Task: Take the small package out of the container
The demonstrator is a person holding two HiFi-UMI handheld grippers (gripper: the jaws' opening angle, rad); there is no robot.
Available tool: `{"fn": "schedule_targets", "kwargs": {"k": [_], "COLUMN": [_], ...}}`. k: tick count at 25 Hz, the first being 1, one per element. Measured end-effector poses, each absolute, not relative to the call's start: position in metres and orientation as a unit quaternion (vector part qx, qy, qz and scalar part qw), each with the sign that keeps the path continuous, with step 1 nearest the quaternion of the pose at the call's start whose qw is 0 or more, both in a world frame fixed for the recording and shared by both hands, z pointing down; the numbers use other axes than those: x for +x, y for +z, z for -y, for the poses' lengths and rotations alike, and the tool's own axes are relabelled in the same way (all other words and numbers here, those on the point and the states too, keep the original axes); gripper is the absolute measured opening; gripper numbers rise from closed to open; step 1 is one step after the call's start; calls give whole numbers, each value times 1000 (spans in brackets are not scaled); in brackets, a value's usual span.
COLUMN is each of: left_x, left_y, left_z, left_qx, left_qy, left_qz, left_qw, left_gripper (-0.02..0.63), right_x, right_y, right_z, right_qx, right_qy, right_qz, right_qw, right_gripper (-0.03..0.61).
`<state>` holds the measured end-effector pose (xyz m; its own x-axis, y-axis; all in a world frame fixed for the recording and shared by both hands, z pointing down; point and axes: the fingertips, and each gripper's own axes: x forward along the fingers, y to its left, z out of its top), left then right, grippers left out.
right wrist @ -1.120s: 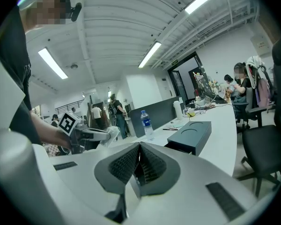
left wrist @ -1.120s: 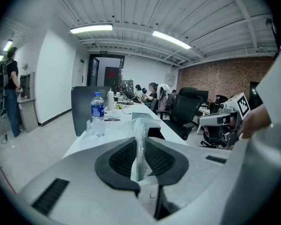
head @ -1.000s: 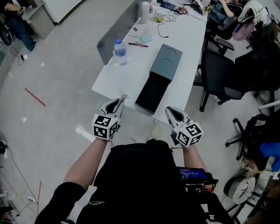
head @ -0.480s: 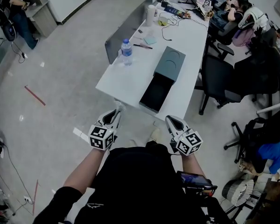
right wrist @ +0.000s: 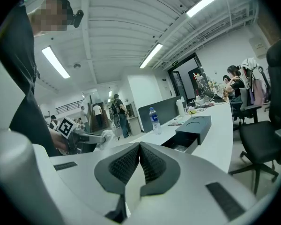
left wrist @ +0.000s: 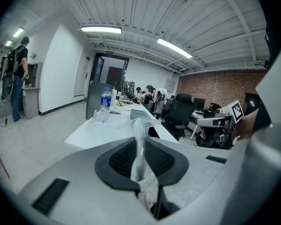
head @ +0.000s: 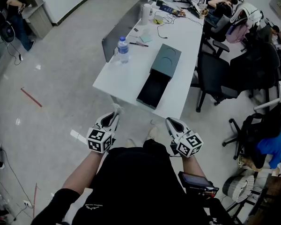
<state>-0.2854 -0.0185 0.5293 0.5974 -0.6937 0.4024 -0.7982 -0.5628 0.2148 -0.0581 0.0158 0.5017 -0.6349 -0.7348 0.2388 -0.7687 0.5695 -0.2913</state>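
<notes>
The small package (left wrist: 139,126) is pinched by the left gripper (left wrist: 139,149) (indistinct overhead); the right gripper's (right wrist: 140,149) jaws are pressed together.

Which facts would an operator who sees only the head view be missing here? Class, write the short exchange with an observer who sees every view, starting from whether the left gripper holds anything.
Operator: From above I see only the gripper's back. Is the left gripper holding anything?
Observer: Yes. In the left gripper view, the left gripper has its jaws shut on a clear plastic package, which stands up between the pads.
Operator: And the right gripper?
Observer: In the right gripper view, the right gripper has its jaws together with nothing between them.
</notes>
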Motion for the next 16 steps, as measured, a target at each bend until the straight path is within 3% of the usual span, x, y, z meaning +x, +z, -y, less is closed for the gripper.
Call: {"fn": "schedule_targets", "kwargs": {"k": [16], "left_x": [-266], "left_y": [535], "left_z": [13], "left_qx": [876], "left_qy": [139], "left_qz": [414], "left_qw": [203], "left_gripper": [61], "right_x": [-42], "right_y": [501], "right_z": [-24], "right_qx": [439], "right_qy": [189], "right_qz": [877], "right_qw": [48], "right_gripper": [26]}}
